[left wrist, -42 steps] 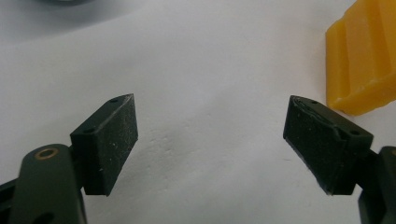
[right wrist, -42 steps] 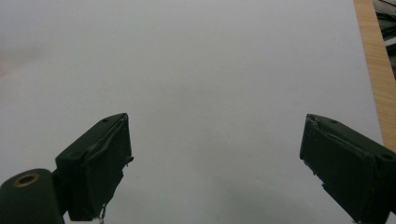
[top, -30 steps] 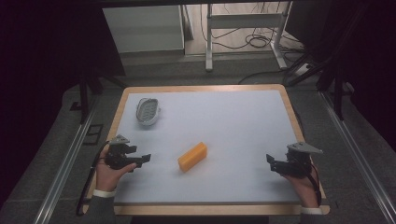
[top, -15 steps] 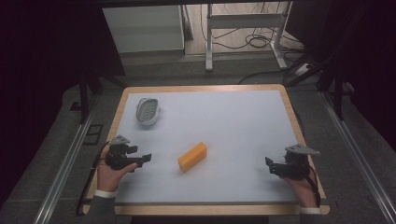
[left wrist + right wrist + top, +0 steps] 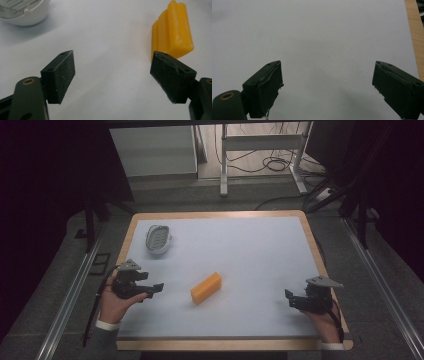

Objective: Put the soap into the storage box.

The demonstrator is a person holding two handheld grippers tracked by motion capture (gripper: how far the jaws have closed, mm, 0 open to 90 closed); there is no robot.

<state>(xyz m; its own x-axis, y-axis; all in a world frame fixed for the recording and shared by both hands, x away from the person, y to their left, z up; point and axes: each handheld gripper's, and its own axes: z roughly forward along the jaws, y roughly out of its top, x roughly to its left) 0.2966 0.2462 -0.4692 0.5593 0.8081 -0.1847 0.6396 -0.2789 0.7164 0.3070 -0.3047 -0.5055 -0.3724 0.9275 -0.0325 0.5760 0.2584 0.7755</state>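
Note:
An orange block (image 5: 206, 288) lies on the white table top (image 5: 240, 250), a little left of its middle. In the left gripper view the orange block (image 5: 173, 35) sits ahead and to the right, just beyond one jaw. My left gripper (image 5: 155, 288) is at the table's left side, open and holding nothing, pointing toward the block; the left gripper (image 5: 112, 75) has its jaws wide apart. My right gripper (image 5: 290, 299) rests near the front right corner, open; the right gripper (image 5: 327, 87) has bare table between its jaws.
A white oval dish (image 5: 158, 239) with a slotted insert sits at the back left, and the same dish (image 5: 23, 12) shows at the top left of the left gripper view. A wooden rim (image 5: 215, 214) borders the table. The wooden edge (image 5: 415, 32) runs along the right gripper's right.
Both hands have shifted slightly toward the front edge of the table. The block and the dish have not moved.

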